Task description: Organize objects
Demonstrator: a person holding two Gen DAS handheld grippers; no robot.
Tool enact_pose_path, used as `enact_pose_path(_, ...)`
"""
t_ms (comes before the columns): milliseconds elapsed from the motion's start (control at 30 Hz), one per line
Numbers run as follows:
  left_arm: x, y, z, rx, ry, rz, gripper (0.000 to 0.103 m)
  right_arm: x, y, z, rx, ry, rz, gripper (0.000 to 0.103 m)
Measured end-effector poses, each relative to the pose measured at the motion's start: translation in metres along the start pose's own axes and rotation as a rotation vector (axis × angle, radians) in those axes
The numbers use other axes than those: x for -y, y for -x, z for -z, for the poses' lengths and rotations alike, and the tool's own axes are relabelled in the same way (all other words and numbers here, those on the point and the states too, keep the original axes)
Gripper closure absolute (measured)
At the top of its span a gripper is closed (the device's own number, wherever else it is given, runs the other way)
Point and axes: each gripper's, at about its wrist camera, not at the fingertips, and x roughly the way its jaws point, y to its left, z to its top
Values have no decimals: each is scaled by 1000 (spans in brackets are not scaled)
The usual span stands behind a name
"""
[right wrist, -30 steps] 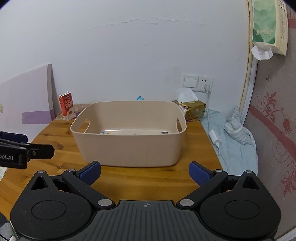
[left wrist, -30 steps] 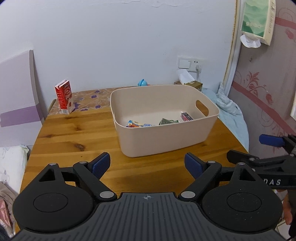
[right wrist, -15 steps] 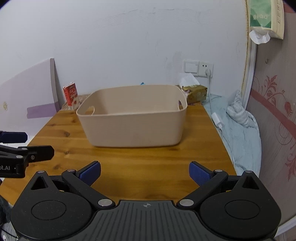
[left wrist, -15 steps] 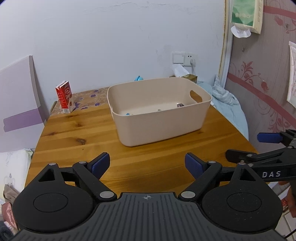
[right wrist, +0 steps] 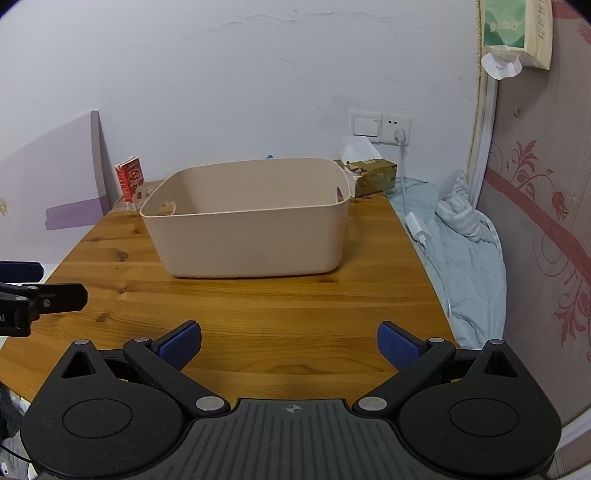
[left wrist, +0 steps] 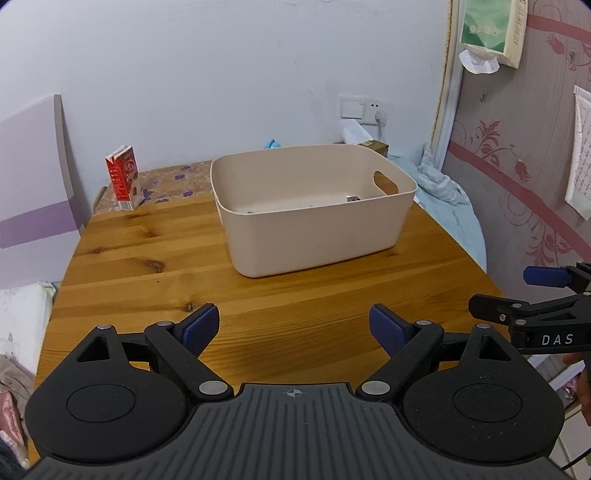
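Bin (left wrist: pixel 317 236) farther vs 1s ago

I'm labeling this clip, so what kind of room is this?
Probably a bedroom or small living room at home: a wooden table against the wall, light blue bedding beside it, a wall tissue holder, and a beige storage bin.

A beige plastic bin (left wrist: pixel 314 221) sits upright on the far half of the wooden table (left wrist: pixel 147 280), open-topped, with rounded corners and an oval handle cutout in each end wall. Only slivers of small items (left wrist: pixel 352 198) show on its floor, near the right end; what they are cannot be told.
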Motion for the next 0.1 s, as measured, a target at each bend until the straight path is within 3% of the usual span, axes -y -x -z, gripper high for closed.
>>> enact_pose_path(100,-2,-5,-1,-2,6,-1,10,3,-4,0,-7,-10,3,0)
